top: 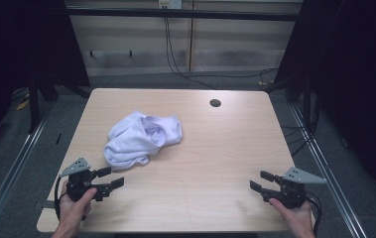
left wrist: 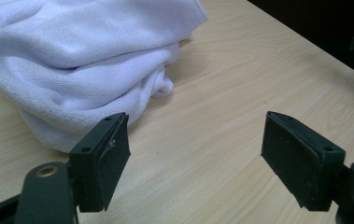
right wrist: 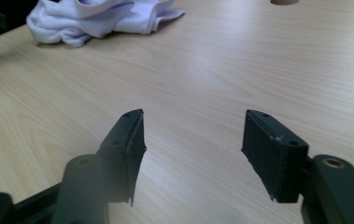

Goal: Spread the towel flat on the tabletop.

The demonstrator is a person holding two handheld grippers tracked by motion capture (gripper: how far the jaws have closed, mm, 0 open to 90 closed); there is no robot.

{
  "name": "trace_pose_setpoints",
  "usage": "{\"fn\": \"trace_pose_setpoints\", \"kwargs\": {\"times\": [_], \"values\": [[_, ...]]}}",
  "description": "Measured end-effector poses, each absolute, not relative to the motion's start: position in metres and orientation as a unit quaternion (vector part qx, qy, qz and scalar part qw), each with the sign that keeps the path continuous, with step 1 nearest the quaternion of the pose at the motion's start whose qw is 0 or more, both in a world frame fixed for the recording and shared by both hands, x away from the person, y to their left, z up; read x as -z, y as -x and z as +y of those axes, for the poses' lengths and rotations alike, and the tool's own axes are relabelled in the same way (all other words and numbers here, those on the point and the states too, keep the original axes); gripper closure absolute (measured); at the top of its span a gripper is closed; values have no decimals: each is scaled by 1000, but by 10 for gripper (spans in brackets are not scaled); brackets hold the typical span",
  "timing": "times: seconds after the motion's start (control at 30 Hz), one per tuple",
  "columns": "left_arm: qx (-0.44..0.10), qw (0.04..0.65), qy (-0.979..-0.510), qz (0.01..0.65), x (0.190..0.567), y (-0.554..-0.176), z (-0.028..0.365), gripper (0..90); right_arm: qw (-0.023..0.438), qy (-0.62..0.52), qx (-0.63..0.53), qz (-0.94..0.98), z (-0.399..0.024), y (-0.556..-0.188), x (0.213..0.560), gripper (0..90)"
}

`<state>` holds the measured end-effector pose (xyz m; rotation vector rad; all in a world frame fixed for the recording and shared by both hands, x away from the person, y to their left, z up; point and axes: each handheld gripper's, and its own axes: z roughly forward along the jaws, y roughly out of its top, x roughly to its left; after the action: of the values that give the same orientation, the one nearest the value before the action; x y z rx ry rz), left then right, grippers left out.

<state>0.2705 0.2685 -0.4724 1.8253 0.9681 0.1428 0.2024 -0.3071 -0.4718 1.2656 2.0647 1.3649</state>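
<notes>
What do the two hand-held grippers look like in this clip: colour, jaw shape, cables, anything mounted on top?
Both the left gripper and the right gripper are black, each with two flat, block-like jaws with screw holes. Each carries a grey three-cornered plate dotted with holes on top, and a black cable trails from each. No sleeves show on the forearms.

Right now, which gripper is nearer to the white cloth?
The left gripper. It sits just below the white cloth, fingers open. The right gripper is far across the table, also open.
</notes>
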Motion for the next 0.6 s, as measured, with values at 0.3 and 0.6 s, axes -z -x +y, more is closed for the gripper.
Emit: {"fn": "trace_pose_setpoints", "kwargs": {"times": [0.3,0.6], "values": [[-59,499,-769,395,473,-272,260,240,160,-454,-485,730,-310,-205,475,353],[-70,497,-772,390,466,-274,259,270,163,-461,-472,733,-306,-201,473,176]]}}
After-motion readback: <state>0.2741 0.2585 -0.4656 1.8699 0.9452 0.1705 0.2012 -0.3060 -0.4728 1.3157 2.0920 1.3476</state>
